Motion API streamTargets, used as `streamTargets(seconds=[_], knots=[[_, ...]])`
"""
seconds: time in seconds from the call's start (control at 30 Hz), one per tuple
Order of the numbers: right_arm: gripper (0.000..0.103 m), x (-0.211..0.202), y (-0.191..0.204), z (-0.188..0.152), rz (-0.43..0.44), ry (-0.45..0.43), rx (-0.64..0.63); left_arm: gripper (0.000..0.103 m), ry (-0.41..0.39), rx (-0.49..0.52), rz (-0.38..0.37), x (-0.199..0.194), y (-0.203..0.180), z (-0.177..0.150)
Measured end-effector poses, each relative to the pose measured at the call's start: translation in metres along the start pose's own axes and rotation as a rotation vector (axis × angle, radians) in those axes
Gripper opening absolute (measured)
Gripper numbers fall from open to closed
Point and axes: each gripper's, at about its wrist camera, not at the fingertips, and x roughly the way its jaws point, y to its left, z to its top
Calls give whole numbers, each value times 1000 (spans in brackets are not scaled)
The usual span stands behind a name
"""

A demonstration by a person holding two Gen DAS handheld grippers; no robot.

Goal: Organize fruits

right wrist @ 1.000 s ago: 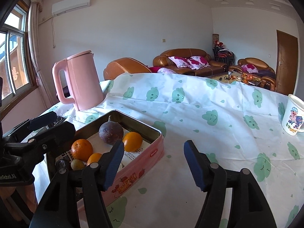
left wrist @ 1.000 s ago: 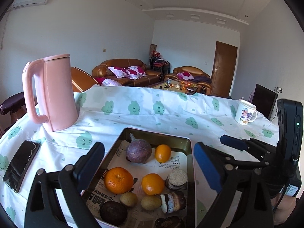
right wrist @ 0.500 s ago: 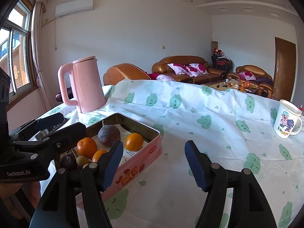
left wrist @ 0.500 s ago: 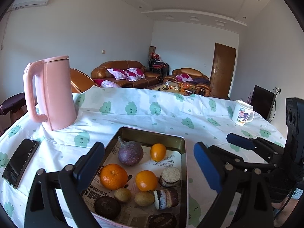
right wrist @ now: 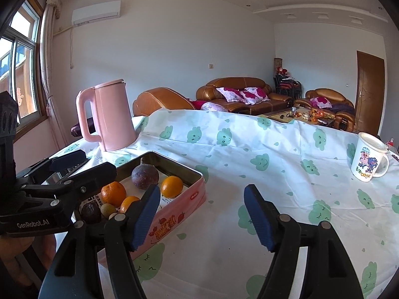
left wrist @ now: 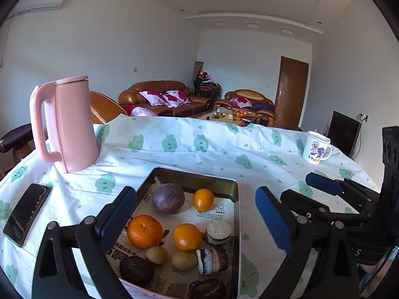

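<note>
A pink metal tin (left wrist: 192, 174) (right wrist: 182, 199) lined with newspaper holds a purple passion fruit (left wrist: 168, 198) (right wrist: 145, 176), three oranges (left wrist: 144, 231) (left wrist: 203, 200) (left wrist: 187, 236), two small brown-green fruits (left wrist: 156, 255), a dark fruit (left wrist: 136, 270) and several cakes (left wrist: 219, 228). My left gripper (left wrist: 197, 219) is open and empty, held above the tin's near end. My right gripper (right wrist: 202, 214) is open and empty over the tablecloth, just right of the tin. The left gripper also shows in the right wrist view (right wrist: 82, 162).
A pink kettle (left wrist: 64, 124) (right wrist: 107, 114) stands behind the tin at the left. A black phone (left wrist: 26, 213) lies at the left table edge. A cartoon mug (left wrist: 315, 149) (right wrist: 369, 159) stands at the far right. The tablecloth (right wrist: 249, 162) has green cloud prints.
Both grippers have drawn back and risen slightly, so the tin and table sit lower and farther in view. Both stay open and empty.
</note>
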Motion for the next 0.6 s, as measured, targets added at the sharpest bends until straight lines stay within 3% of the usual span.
streamTargets(seconds=[0.6], knots=[[73, -10, -3, -3, -14, -21, -6, 103, -22, 18, 28, -5, -5, 3]])
